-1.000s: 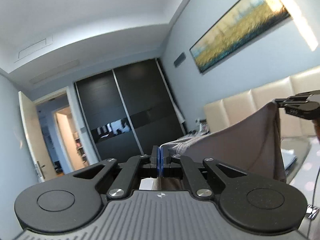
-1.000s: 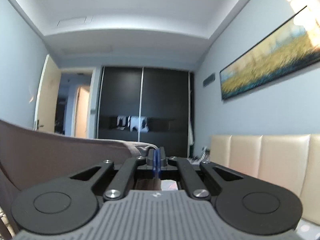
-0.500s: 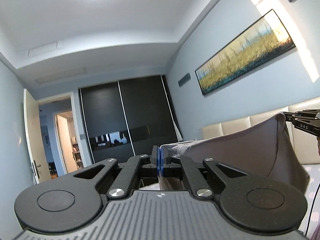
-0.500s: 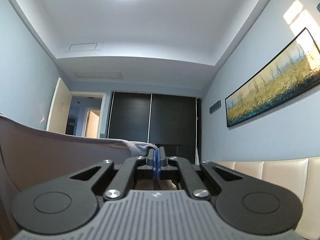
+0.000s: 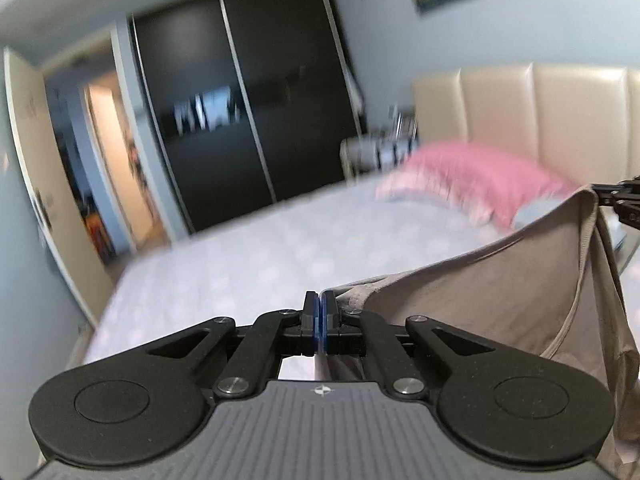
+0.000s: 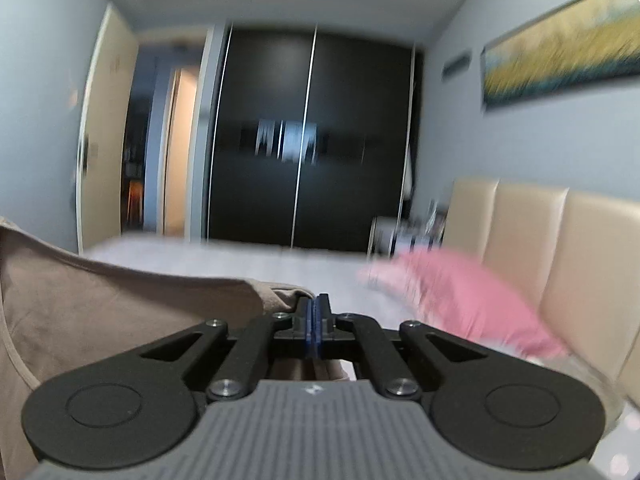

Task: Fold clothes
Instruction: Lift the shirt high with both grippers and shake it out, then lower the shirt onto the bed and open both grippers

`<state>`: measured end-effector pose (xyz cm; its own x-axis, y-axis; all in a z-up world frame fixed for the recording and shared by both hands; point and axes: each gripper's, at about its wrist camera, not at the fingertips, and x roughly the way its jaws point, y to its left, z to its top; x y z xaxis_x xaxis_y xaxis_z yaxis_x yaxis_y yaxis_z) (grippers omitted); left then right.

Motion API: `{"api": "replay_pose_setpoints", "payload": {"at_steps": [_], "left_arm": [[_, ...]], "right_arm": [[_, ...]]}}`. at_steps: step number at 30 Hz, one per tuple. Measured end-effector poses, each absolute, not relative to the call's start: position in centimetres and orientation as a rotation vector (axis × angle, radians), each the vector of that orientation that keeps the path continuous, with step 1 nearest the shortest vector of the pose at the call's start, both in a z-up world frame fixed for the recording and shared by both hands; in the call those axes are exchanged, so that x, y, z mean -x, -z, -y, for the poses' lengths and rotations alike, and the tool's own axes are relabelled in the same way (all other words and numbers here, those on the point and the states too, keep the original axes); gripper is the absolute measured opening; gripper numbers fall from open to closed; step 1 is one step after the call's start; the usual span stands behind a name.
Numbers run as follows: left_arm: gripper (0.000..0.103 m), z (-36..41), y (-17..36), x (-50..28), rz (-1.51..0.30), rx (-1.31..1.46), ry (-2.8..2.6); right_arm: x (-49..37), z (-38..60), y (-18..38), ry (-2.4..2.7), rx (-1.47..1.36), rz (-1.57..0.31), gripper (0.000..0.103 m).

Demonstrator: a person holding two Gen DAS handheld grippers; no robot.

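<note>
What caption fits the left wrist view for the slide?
Left gripper and right gripper, both shut, stretch a taupe garment above the bed, pink pillow behind.

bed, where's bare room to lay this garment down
The bed is bare from its foot-end edge by the wardrobe up to the pink pillow. It is crowded at the headboard, where that pillow lies.

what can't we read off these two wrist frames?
- Garment type: the taupe garment hangs between both tongs, its lower part cut off by the frame edge and hidden behind the left tongs body.
- Grip depth: the right tongs pads hide the pinched fabric.
- Nightstand items: motion blur.
- Pink pillow pattern: blurred.
- Wardrobe reflection: smeared.
- Bed near edge: hidden by the tongs.
</note>
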<state>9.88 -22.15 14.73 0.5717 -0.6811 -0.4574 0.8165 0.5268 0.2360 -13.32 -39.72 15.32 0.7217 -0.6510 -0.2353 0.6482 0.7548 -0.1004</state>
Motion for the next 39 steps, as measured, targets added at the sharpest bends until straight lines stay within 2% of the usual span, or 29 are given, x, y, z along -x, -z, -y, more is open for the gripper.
{"api": "replay_pose_setpoints", "payload": {"at_steps": [9, 12, 18, 19, 20, 23, 25, 30, 34, 39], "left_arm": [[0.0, 31.5, 0.2, -20.0, -0.612, -0.521, 0.852], [0.0, 33.6, 3.2, -21.9, -0.673, -0.515, 0.84], [0.002, 35.5, 7.1, -24.1, -0.787, -0.486, 0.808], [0.003, 35.8, 7.6, -24.4, -0.807, -0.484, 0.807], [0.009, 35.9, 8.0, -24.7, -0.831, -0.479, 0.808], [0.024, 35.2, 8.5, -24.9, -0.873, -0.451, 0.815], [0.027, 34.2, 8.3, -24.6, -0.866, -0.438, 0.808], [0.028, 30.6, 6.3, -23.3, -0.877, -0.395, 0.811], [0.028, 27.4, 3.8, -20.6, -0.805, -0.403, 0.822], [0.028, 23.3, 0.5, -16.4, -0.707, -0.377, 0.852]], "right_arm": [[1.7, 49.6, -0.6, 0.723, -0.099, -0.608, 0.002], [-0.2, 51.8, 3.5, 0.719, -0.122, -0.673, 0.002], [-3.6, 55.9, 7.4, 0.673, -0.202, -0.767, 0.003], [-3.8, 55.8, 8.2, 0.666, -0.207, -0.781, 0.003], [-4.0, 56.0, 8.6, 0.662, -0.214, -0.797, 0.003], [-4.3, 56.5, 9.8, 0.654, -0.237, -0.839, 0.008], [-4.0, 56.8, 9.8, 0.667, -0.244, -0.844, 0.03], [-1.4, 56.9, 7.8, 0.655, -0.285, -0.831, 0.034], [1.7, 56.4, 5.7, 0.647, -0.288, -0.798, 0.055], [7.2, 54.6, 2.2, 0.676, -0.256, -0.711, 0.055]]}}
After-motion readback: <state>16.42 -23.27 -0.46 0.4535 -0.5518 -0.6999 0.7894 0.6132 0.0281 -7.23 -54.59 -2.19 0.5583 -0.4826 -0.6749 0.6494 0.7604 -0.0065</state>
